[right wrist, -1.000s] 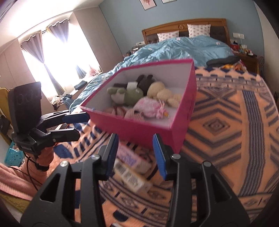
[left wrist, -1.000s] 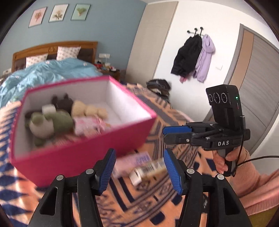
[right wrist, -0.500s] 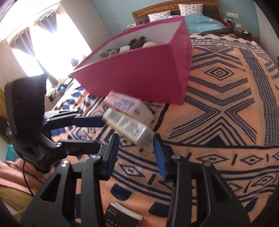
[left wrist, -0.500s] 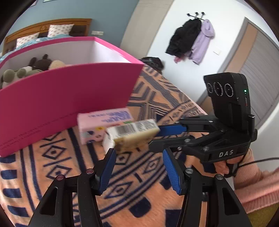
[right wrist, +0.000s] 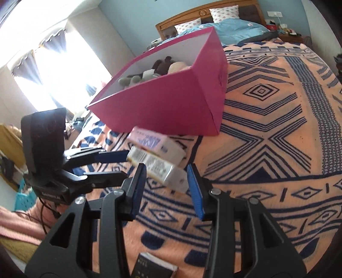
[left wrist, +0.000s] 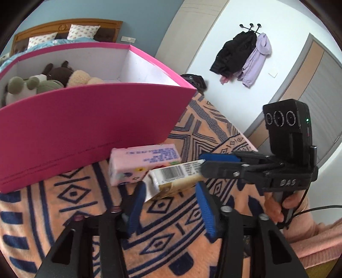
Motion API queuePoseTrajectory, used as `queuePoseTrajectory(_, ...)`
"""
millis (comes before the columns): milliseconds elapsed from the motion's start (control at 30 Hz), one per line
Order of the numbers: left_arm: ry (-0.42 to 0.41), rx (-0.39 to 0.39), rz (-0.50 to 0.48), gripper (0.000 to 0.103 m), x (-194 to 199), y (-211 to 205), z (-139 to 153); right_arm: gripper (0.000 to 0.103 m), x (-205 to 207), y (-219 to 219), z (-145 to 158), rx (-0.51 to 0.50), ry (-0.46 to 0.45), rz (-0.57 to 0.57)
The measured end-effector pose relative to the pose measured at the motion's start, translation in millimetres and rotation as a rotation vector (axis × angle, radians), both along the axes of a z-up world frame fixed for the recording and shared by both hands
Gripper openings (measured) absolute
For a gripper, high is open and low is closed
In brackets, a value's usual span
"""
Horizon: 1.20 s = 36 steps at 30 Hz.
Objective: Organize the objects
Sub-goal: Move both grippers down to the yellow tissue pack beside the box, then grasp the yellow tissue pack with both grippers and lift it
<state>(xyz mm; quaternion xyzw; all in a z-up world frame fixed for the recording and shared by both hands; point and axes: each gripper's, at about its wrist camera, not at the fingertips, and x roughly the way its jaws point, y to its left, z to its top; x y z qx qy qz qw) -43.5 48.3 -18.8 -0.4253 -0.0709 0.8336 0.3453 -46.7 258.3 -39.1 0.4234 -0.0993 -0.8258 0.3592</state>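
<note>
A beige carton with a barcode (left wrist: 174,178) lies on the patterned blanket, touching a pink carton (left wrist: 143,163) behind it. My left gripper (left wrist: 168,203) is open, its blue pads either side of the beige carton's near end. My right gripper (right wrist: 167,186) is open too, around the other end of the beige carton (right wrist: 158,169), with the pink carton (right wrist: 154,143) just beyond. Each gripper shows in the other's view: the right (left wrist: 215,163), the left (right wrist: 113,162). A pink box (left wrist: 85,119) with plush toys (left wrist: 53,80) stands behind the cartons.
The orange and navy blanket (right wrist: 267,132) covers the bed. A small dark box (right wrist: 149,267) lies at the near edge under my right gripper. Coats (left wrist: 241,55) hang on the wall beside a door. The headboard and pillows (right wrist: 205,15) are far behind the pink box.
Both grippers have come down and forward from above the pink box to the two cartons. Their pads now flank the beige carton's ends. The jaws stay open.
</note>
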Motion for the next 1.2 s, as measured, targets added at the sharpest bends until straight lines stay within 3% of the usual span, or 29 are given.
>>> queuePoseTrajectory(33, 0.004, -0.005, -0.001, 0.043, 1.5, 0.8, 0.4, 0.033, -0.3, -3.0, -1.5, 0.005, -0.006, 0.007)
queuePoseTrajectory(267, -0.006, -0.03, -0.036, 0.043, 21.8, -3.6, -6.0, 0.033, 12.8, -1.7, -4.1, 0.029, -0.011, 0.066)
queuePoseTrajectory(333, -0.017, -0.041, -0.032, 0.044, 26.8, -6.1, -8.7, 0.048, 15.5, 4.8, -5.4, 0.027, -0.013, 0.051)
queuePoseTrajectory(433, -0.04, -0.027, -0.027, 0.044, 29.5, -7.0, -11.6, 0.056, 14.4, 15.1, -10.7, -0.006, -0.043, 0.025)
queuePoseTrajectory(600, -0.095, -0.038, -0.01, 0.044, 25.9, 0.9, -20.3, 0.056, 11.9, 5.2, -25.7, 0.01, -0.103, 0.042)
queuePoseTrajectory(700, -0.114, -0.05, -0.003, 0.043, 27.0, 4.7, -25.8, 0.042, 16.4, -6.0, -33.1, 0.019, -0.121, 0.078)
queuePoseTrajectory(733, -0.11, -0.051, -0.001, 0.043, 27.8, 5.4, -25.6, 0.042, 17.7, -6.8, -33.0, 0.014, -0.119, 0.083)
queuePoseTrajectory(900, -0.103, -0.028, -0.012, 0.043, 33.5, 6.3, -20.2, 0.039, 24.9, -7.2, -24.7, 0.047, -0.082, 0.081)
queuePoseTrajectory(1200, -0.016, -0.029, -0.028, 0.043, 46.8, 10.7, 11.8, 0.038, 37.3, -10.4, 4.8, 0.071, 0.005, 0.087)
